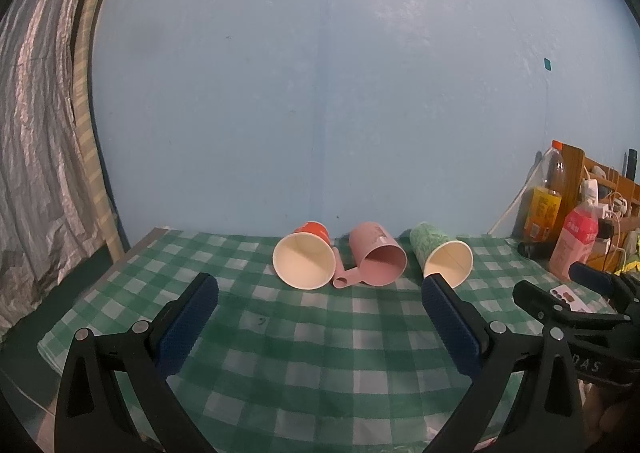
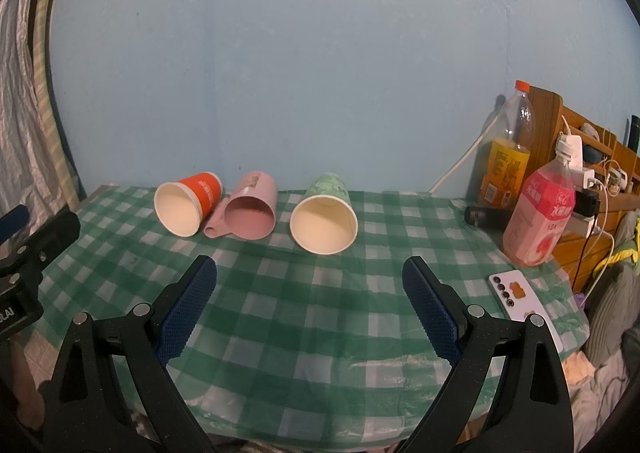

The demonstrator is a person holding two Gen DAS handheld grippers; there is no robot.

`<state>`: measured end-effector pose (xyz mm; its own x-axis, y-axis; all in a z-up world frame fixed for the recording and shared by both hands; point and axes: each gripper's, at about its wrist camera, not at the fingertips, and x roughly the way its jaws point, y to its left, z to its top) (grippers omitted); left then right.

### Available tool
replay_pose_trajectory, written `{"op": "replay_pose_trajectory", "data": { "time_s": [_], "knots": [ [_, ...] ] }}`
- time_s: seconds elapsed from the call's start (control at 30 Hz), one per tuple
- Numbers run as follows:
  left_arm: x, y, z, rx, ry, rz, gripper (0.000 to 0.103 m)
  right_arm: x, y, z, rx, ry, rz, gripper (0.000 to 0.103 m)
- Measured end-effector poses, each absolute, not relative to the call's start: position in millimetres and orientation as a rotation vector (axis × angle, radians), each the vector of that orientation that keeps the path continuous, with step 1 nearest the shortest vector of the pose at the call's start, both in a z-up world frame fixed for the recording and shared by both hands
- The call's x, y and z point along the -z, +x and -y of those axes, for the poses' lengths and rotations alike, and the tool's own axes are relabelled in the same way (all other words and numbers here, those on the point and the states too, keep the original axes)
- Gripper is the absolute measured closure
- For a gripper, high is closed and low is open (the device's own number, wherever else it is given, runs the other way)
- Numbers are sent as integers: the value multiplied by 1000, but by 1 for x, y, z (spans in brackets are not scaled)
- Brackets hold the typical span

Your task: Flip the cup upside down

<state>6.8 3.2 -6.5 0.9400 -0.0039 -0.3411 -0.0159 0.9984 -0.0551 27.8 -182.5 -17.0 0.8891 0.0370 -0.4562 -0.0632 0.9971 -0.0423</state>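
ahead, green cup [image 2: 324,219] on its side, beyond right hand-held gripper [image 2: 310,273]

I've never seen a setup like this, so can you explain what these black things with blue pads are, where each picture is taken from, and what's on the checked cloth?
They are hand-held tongs, one in each of a person's hands, with a wide-angle camera on each looking forward along its two fingers. One picture comes from the left tongs, the other from the right tongs.

Both tongs are open and hold nothing. On the green checked tablecloth three cups lie on their sides, mouths toward the cameras: an orange paper cup, a pink mug and a green paper cup. To the right stand an orange-capped bottle and a pink drink bottle, with a white phone lying nearby.
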Motion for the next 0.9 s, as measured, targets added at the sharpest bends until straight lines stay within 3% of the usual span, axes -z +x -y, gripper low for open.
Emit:
{"op": "replay_pose_trajectory", "data": {
  "time_s": [0.5, 0.9],
  "knots": [
    [6, 29, 15, 2, 1, -423, 0, 21, 46, 206, -103, 30, -523, 10],
    [-18, 104, 55, 85, 61, -585, 0, -5, 92, 249, -73, 47, -566, 10]
  ]
}}
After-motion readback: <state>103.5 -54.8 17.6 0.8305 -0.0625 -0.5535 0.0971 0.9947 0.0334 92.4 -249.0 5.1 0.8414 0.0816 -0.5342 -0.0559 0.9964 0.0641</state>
